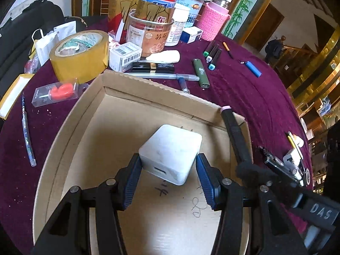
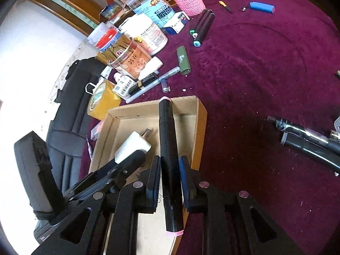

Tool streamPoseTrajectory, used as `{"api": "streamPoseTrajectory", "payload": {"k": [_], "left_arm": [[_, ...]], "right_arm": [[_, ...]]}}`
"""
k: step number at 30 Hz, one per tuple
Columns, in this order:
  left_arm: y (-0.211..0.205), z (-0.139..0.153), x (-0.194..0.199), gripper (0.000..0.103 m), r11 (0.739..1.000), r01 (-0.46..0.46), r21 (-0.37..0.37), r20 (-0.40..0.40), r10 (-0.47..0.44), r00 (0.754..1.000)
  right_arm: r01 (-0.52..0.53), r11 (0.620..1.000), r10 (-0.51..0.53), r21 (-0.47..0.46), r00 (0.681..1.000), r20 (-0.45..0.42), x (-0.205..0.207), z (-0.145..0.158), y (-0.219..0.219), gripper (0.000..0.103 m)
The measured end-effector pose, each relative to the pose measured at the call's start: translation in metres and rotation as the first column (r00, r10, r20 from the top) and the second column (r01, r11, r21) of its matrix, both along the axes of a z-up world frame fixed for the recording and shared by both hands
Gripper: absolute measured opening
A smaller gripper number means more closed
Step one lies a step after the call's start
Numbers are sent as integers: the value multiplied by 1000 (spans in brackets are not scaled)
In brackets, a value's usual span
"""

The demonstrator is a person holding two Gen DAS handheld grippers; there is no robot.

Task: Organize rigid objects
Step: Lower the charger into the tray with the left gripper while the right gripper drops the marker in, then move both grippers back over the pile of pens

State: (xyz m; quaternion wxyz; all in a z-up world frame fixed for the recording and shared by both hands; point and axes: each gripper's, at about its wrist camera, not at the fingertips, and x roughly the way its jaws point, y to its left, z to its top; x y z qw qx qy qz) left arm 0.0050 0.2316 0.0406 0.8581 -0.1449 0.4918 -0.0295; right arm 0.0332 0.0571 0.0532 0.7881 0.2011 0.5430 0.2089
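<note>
Black marker with pink end caps (image 2: 169, 159) pinched mid-barrel between right fingers (image 2: 156, 182), long axis along them, far tip over shallow cardboard tray (image 2: 199, 114) rim; white cube charger (image 1: 170, 153) clamped between left fingers (image 1: 132, 182), low inside tray on purple-clothed surface (image 2: 255, 74).

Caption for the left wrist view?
Left hand-held gripper holds a white charger over the cardboard box; a black marker leans over the box's edge.
</note>
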Motion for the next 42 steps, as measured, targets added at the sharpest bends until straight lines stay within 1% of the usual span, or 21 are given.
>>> {"api": "streamPoseTrajectory", "payload": {"k": [5,7,10,14,15,16,17,18,19,20,21,22,23,25,27,29,31,35,37,40,42], "left_arm": [[0,7,-4,63,999,-6,-31,21,6,1000],[2,9,-8,64,998,-7,-70,17,8,1000],[2,17,-15,64,996,-12,-84,27,14,1000],[-8,43,-42,68,998,1,-64,102,5,995],[-10,50,-48,69,998,5,-59,124,2,992],[-16,60,-60,71,999,12,-43,166,-4,986],[-22,67,-68,73,1000,13,-28,199,-7,980],[-29,75,-80,75,1000,16,-12,239,-13,971],[-38,83,-92,77,1000,26,-3,282,-24,959],[-44,89,-100,81,999,36,-3,309,-34,950],[-55,95,-112,82,999,54,-6,342,-48,939],[-62,98,-117,83,998,66,-10,357,-58,932],[-72,100,-124,83,996,86,-14,370,-74,926],[-91,100,-131,83,991,129,-27,372,-109,922],[-107,99,-137,83,985,169,-39,372,-143,917],[-128,97,-146,83,977,210,-32,374,-184,909],[-146,93,-153,83,968,250,-18,370,-225,901],[-176,80,-160,83,947,322,5,328,-306,894],[-186,75,-162,83,940,340,12,311,-327,892],[-199,64,-159,83,932,361,15,277,-351,894],[-207,58,-157,83,926,377,5,254,-365,895]], "right_arm": [[4,1000,-3,-29,1000,26,-4,6,2,26],[1,999,2,-40,998,66,-9,14,-1,35],[10,997,3,-82,987,162,-25,34,-11,50],[54,989,-8,-141,952,305,-55,61,-33,50],[86,983,-20,-164,930,366,-67,71,-41,50],[126,974,-34,-189,903,428,-80,80,-49,55],[204,952,-54,-230,848,527,-101,91,-59,61],[281,923,-71,-263,796,602,-117,98,-66,81],[391,873,-91,-290,716,693,-139,103,-76,102],[456,841,-101,-292,661,744,-153,105,-83,103],[530,801,-113,-277,589,800,-171,105,-93,103],[578,771,-121,-266,543,831,-184,103,-102,103],[611,747,-129,-262,520,844,-192,100,-110,103],[647,710,-161,-278,533,831,-196,93,-130,103],[665,691,-220,-283,566,794,-197,84,-153,103],[686,676,-279,-269,576,769,-199,79,-173,103],[708,660,-332,-250,573,749,-205,74,-194,103],[728,643,-371,-240,569,733,-215,67,-221,103],[744,623,-385,-241,561,733,-227,61,-237,103],[762,592,-404,-263,563,721,-235,51,-257,103],[769,585,-431,-260,566,703,-238,46,-271,103]]}}
